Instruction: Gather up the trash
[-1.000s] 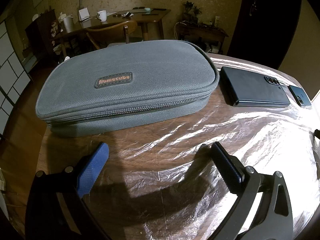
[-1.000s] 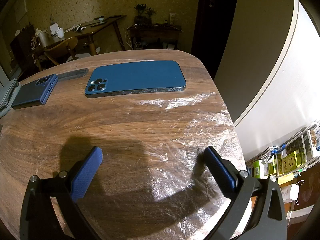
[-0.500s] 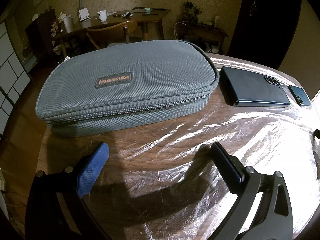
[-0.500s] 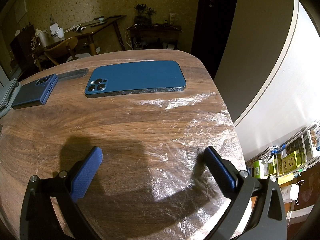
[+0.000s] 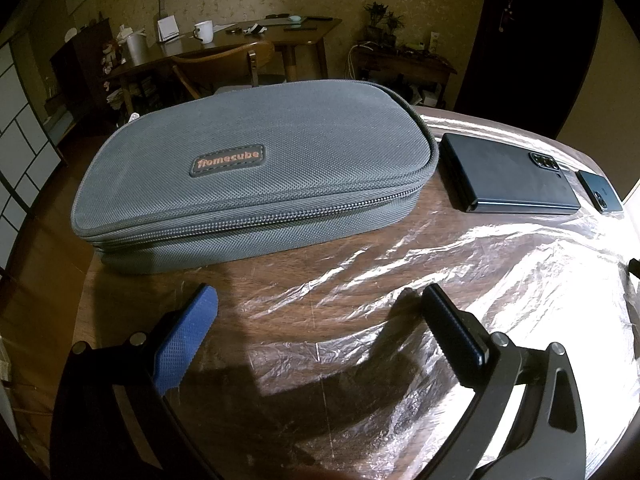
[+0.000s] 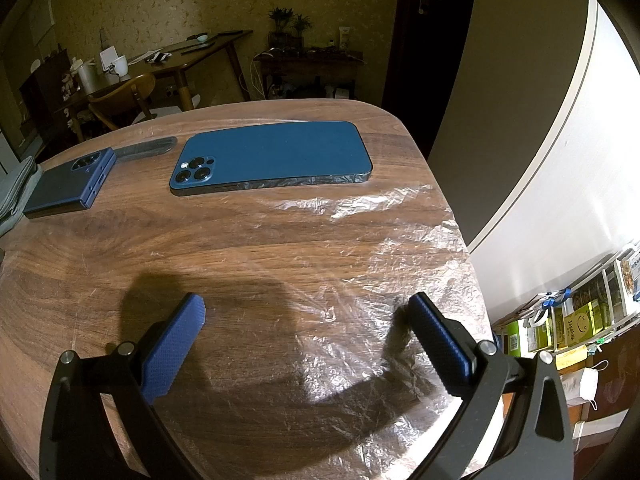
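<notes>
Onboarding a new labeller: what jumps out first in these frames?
The big grey zip case at the table's left, with a dark folded phone beside it. Further right, a blue phone lies face down. Crinkled clear plastic film covers the wooden table under both open jaws.

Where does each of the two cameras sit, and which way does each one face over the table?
Left wrist: on the left gripper, facing forward over the wooden table at the grey zip case; both open fingers show.
Right wrist: on the right gripper, facing the blue phone lying face down; both open fingers show.
Shared: the dark folded phone, the clear plastic film, the table.
</notes>
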Demonstrator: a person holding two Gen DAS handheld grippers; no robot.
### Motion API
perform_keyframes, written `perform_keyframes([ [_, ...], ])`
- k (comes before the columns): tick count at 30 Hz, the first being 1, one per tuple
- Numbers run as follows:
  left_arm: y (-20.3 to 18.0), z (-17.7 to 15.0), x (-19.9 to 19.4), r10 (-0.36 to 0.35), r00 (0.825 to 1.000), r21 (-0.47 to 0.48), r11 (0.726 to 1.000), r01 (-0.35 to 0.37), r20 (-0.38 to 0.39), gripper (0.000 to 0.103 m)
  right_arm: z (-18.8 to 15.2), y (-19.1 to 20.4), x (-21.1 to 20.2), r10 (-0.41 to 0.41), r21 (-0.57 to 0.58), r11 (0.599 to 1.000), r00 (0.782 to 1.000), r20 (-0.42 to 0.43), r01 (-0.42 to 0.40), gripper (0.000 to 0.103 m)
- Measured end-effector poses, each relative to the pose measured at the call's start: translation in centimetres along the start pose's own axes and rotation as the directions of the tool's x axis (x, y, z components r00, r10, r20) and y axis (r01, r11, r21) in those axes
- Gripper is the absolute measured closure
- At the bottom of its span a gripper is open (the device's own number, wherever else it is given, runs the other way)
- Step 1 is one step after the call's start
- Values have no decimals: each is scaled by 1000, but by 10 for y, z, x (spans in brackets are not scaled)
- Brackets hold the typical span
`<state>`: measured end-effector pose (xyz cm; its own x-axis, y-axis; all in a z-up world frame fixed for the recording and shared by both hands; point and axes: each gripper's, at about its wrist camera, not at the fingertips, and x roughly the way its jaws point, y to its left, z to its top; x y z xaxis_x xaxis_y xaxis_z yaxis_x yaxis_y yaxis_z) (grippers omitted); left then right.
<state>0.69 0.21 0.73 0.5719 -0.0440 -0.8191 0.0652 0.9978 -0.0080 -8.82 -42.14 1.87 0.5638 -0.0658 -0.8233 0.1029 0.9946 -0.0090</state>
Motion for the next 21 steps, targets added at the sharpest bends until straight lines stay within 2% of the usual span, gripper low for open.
perform_keyframes([
  [21,-1,0,0,-3,1000,0,1000,3,-1,1,0,0,0,0,0,1000,1000,0,0,4],
])
